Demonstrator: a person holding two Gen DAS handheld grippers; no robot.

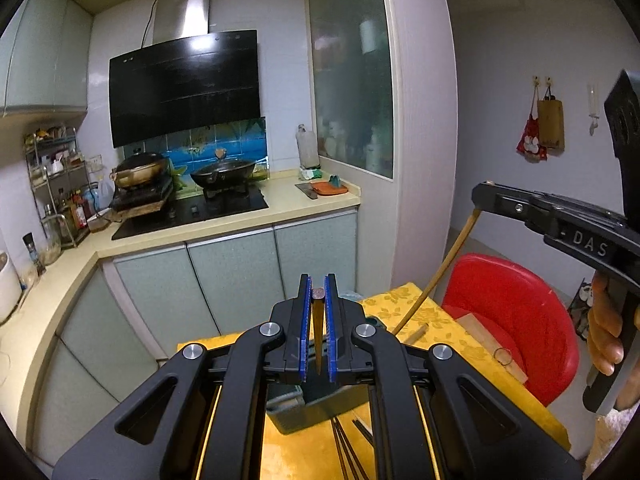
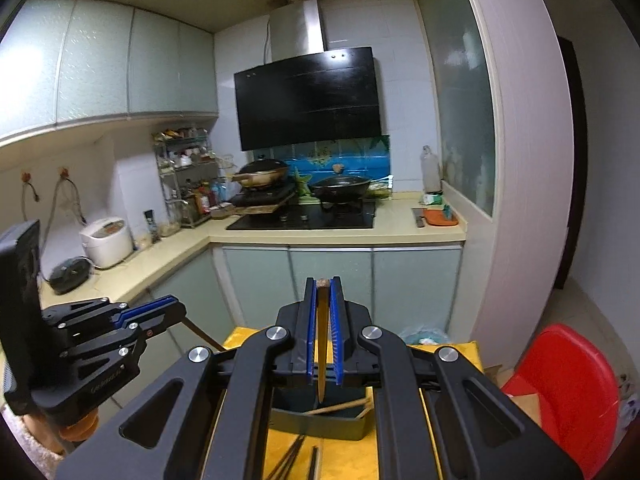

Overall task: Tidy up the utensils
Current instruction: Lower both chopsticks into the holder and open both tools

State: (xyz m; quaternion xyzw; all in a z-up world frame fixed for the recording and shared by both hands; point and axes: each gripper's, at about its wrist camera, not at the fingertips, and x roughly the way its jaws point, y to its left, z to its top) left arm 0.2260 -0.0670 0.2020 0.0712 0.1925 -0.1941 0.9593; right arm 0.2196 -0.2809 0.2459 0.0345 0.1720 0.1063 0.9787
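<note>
In the left wrist view my left gripper (image 1: 319, 282) is shut on a light wooden chopstick (image 1: 318, 332) that hangs down between the blue pads. To the right, my right gripper (image 1: 482, 196) holds another wooden chopstick (image 1: 438, 272) that slants down toward the table. In the right wrist view the right gripper (image 2: 323, 283) is shut on its chopstick (image 2: 322, 352), and the left gripper (image 2: 176, 307) shows at the left. Both are raised above a dark grey utensil box (image 2: 320, 426) that holds a wooden chopstick (image 2: 338, 407). Dark chopsticks (image 2: 294, 458) lie on the yellow tablecloth (image 1: 404, 304).
A red plastic chair (image 1: 516, 320) stands right of the small table, with a cardboard piece (image 1: 492, 340) on it. Beyond are the kitchen counter (image 1: 280, 204), a stove with two pans, a spice rack and a rice cooker (image 2: 106, 242). A hand (image 1: 606, 332) grips the right handle.
</note>
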